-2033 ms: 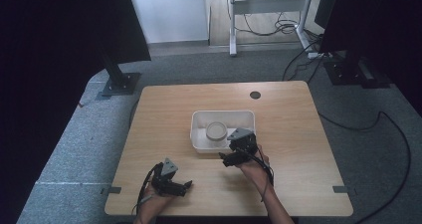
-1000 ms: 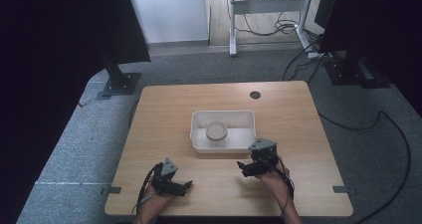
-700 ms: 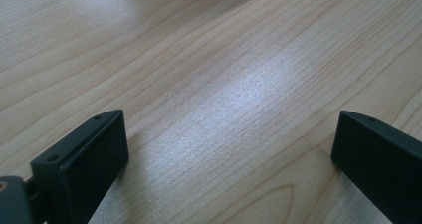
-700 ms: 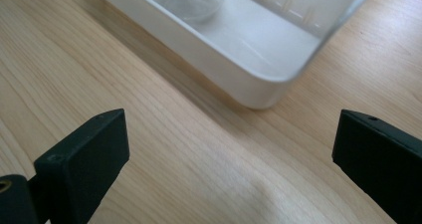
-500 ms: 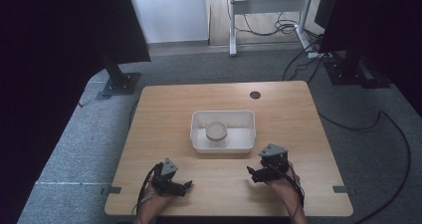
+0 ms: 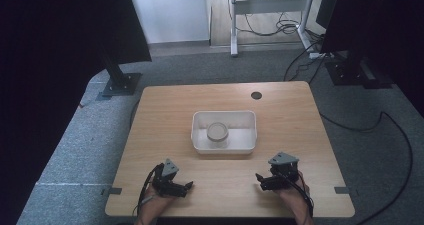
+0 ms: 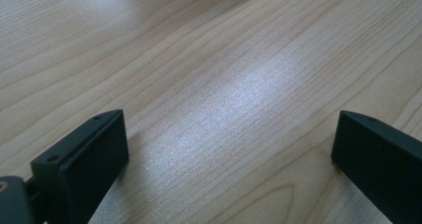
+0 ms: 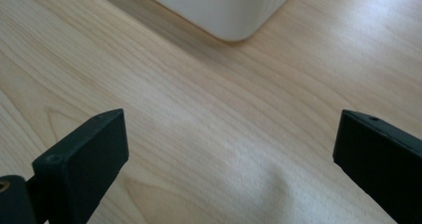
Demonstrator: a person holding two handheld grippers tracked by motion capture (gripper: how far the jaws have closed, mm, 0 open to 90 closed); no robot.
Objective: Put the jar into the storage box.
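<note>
A white rectangular tray [image 6: 250, 134] sits mid-table with a round, pale lidded jar [image 6: 218, 131] inside it. My left gripper [image 6: 187, 186] rests near the table's front edge at the left, jaws wide apart over bare wood [image 7: 229, 144]. At the front right, my right gripper [image 6: 259, 178] also stands open and holds nothing. In the right gripper view [image 8: 229, 149] the tray's rounded corner [image 8: 229, 15] lies ahead of the jaws.
The wooden table [image 6: 165, 115] has a round cable hole [image 6: 256, 95] at its far edge. Black stands [image 6: 120, 82] and cables [image 6: 385, 120] lie on the grey carpet around it.
My right gripper drew back from the tray's near right corner to the table's front right. The jar stayed in the tray. The left gripper kept still.
</note>
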